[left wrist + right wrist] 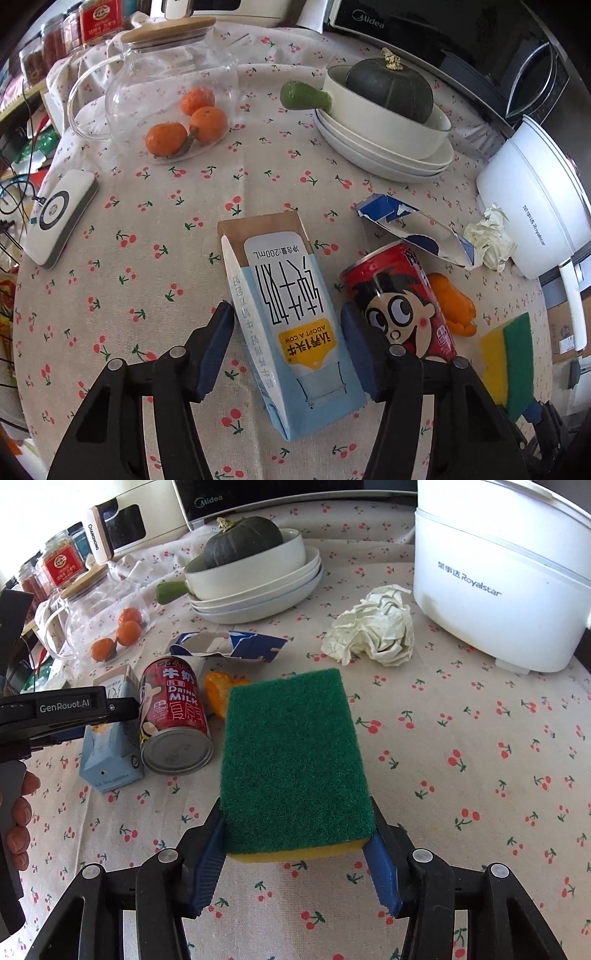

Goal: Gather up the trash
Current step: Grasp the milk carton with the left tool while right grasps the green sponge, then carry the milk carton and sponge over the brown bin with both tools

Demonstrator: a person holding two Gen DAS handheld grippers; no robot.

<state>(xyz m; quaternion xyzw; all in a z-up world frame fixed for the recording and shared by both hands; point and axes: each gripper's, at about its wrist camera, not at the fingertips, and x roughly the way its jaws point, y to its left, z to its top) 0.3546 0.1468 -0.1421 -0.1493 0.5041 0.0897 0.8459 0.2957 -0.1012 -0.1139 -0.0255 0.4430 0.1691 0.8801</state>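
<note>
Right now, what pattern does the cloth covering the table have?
Small red cherries with green stems on the beige tablecloth; clearest in the right wrist view.

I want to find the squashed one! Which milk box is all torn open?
The dark blue-and-white carton behind the red can. It's ripped and flattened; the light blue carton is still whole.

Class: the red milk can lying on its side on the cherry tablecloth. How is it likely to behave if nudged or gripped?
The red milk can lies on its round side, so a sideways nudge would probably roll it. Its wall looks smooth and glossy, so pads might slip. It lies close against the blue milk carton, which may block rolling that way. Its weight cannot be judged.
</note>
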